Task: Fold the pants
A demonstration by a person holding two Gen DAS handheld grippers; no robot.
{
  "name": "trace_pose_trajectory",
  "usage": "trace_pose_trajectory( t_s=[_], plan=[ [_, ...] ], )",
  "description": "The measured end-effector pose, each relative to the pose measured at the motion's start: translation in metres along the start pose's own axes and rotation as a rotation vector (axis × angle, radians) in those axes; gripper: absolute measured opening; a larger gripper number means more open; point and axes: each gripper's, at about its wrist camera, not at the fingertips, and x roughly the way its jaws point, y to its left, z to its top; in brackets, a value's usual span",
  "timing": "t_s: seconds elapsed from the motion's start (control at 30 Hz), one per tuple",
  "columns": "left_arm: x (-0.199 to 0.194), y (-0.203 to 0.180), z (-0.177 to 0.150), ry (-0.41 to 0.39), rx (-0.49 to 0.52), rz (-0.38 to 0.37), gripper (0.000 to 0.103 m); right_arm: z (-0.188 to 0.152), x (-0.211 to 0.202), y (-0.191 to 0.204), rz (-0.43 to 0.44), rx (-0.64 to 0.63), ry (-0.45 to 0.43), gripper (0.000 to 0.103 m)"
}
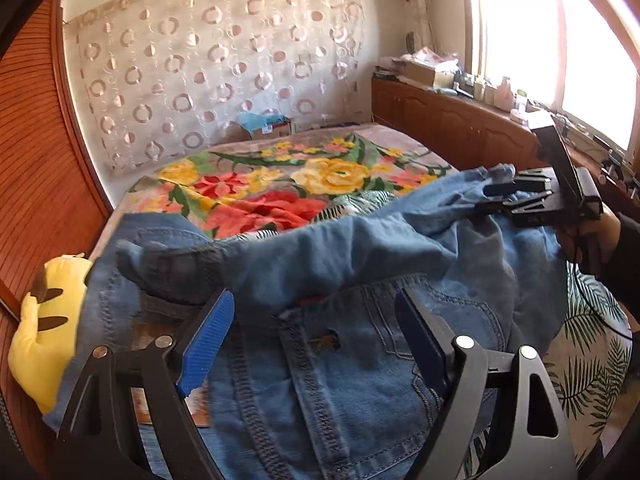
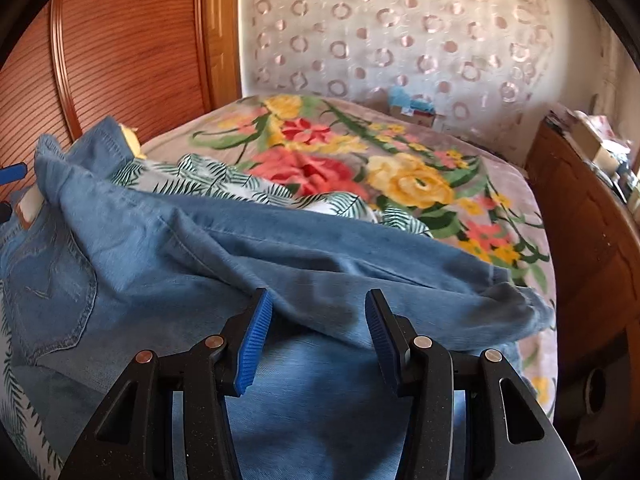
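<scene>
Left wrist view: yellow plush toy (image 1: pixel 44 320) at far left, beside light-blue denim pants (image 1: pixel 328 360) lying folded across the floral blanket (image 1: pixel 256 184). Left gripper (image 1: pixel 316 340) over the back pocket, jaws wide, nothing pinched. Right gripper (image 1: pixel 496 196) by the pant hem; in its own view, jaws apart, empty, above denim.

Blue denim pants (image 1: pixel 360 264) heaped across a bed, back pocket and stitched seams up front, one leg folded over toward the right. Left gripper (image 1: pixel 316 344) low in the foreground, jaws spread wide above the pocket, pads clear of the cloth. Right gripper (image 1: pixel 500 194) at the far right, held in a hand (image 1: pixel 580 240), at the denim's edge. Yellow plush toy (image 1: pixel 44 328) at left. Floral blanket (image 1: pixel 280 184) beyond.
</scene>
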Motion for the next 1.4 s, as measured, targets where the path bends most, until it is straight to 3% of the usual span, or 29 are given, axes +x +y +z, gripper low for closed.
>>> trace_pose_trajectory(
  t_s=[0.2, 0.23, 0.27, 0.3, 0.4, 0.63, 0.8, 0.83, 0.9, 0.97, 1.17, 1.3, 1.4],
  plan=[
    [0.023, -0.006, -0.010, 0.057, -0.001, -0.013, 0.083, 0.012, 0.010, -0.001, 0.000, -0.076, 0.049, 0.048],
    [0.025, -0.006, -0.012, 0.064, 0.000, -0.015, 0.083, 0.013, 0.011, 0.000, -0.015, -0.102, 0.062, 0.041],
    [0.027, -0.006, -0.013, 0.068, -0.001, -0.014, 0.083, 0.017, 0.016, 0.003, -0.029, -0.123, 0.073, 0.021],
    [0.027, -0.006, -0.013, 0.069, -0.003, -0.014, 0.083, 0.019, 0.017, 0.005, -0.045, -0.146, 0.077, 0.008],
    [0.026, -0.006, -0.013, 0.068, -0.007, -0.016, 0.083, 0.033, 0.023, 0.011, -0.073, -0.174, 0.059, 0.003],
    [0.022, -0.006, -0.017, 0.065, -0.023, -0.007, 0.083, 0.075, 0.035, 0.012, -0.147, -0.152, -0.035, 0.003],
    [0.017, -0.007, -0.022, 0.068, -0.031, -0.002, 0.083, 0.083, 0.071, 0.010, -0.166, -0.084, 0.037, 0.004],
    [0.017, -0.007, -0.022, 0.066, -0.032, -0.002, 0.083, 0.081, 0.073, 0.008, -0.158, -0.060, 0.045, 0.009],
    [0.015, -0.009, -0.023, 0.062, -0.034, -0.006, 0.083, 0.082, 0.067, -0.002, -0.161, -0.019, 0.034, 0.034],
    [0.015, -0.010, -0.023, 0.059, -0.032, -0.010, 0.083, 0.079, 0.057, -0.013, -0.130, 0.040, 0.011, 0.044],
    [0.016, -0.016, -0.021, 0.056, -0.027, -0.026, 0.083, 0.060, 0.034, -0.062, -0.211, 0.136, -0.022, 0.045],
    [0.021, -0.020, -0.016, 0.065, -0.015, -0.032, 0.083, 0.047, 0.038, -0.086, -0.265, 0.185, 0.003, 0.045],
    [0.023, -0.019, -0.006, 0.063, 0.002, -0.042, 0.083, 0.043, 0.046, -0.092, -0.255, 0.207, 0.028, 0.045]
  ],
)
